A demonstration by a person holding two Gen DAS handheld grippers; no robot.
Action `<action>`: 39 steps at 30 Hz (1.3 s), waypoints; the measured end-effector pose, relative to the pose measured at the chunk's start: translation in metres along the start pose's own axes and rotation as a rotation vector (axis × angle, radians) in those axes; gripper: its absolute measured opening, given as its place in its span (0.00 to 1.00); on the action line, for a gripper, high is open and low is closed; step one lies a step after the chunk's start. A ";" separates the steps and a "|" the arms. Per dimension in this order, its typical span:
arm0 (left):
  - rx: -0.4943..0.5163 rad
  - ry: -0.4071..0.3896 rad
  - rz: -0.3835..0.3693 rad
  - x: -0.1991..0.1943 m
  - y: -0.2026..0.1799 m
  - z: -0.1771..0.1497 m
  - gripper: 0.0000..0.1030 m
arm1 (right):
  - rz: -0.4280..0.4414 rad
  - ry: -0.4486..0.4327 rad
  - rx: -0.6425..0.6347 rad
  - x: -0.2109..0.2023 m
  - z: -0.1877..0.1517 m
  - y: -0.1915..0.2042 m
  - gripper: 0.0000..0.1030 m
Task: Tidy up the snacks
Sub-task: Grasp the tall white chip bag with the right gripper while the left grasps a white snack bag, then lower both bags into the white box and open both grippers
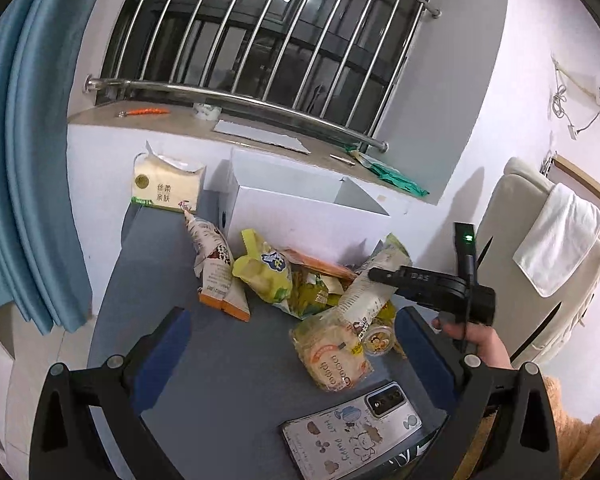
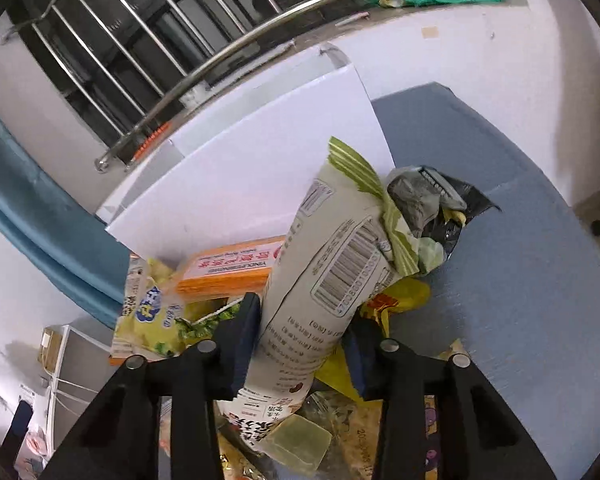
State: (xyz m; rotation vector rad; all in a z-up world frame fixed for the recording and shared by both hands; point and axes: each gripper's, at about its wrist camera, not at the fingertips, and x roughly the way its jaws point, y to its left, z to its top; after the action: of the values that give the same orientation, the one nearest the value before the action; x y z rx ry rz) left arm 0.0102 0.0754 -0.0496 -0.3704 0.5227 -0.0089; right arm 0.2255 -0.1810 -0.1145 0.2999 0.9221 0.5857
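Half-seen things at the snack pile

The phone [image 1: 352, 436] runs off the bottom edge; the orange box [image 2: 230, 270] lies half buried under bags.

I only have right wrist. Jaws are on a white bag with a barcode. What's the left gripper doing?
Observer: The left gripper is open and holds nothing, above the grey table.
Operator: Anything under it?
Observer: A phone in a cartoon case lies flat on the table near the front edge.
Operator: Any snacks away from my pile?
Observer: A white and orange snack bag leans at the pile's left end, in front of a tissue pack.
Operator: And my bag?
Observer: The white barcode bag is clamped in the right gripper, tilted over the pile.
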 end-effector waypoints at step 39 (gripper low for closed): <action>-0.100 0.273 0.150 0.162 0.095 0.071 0.40 | 0.178 -0.264 -0.111 -0.144 -0.005 0.023 0.34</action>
State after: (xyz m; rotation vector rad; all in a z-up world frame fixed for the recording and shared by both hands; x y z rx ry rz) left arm 0.1771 0.1720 -0.1049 -0.4296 0.8220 0.1139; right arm 0.1468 -0.2481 -0.0120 0.3522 0.6096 0.7394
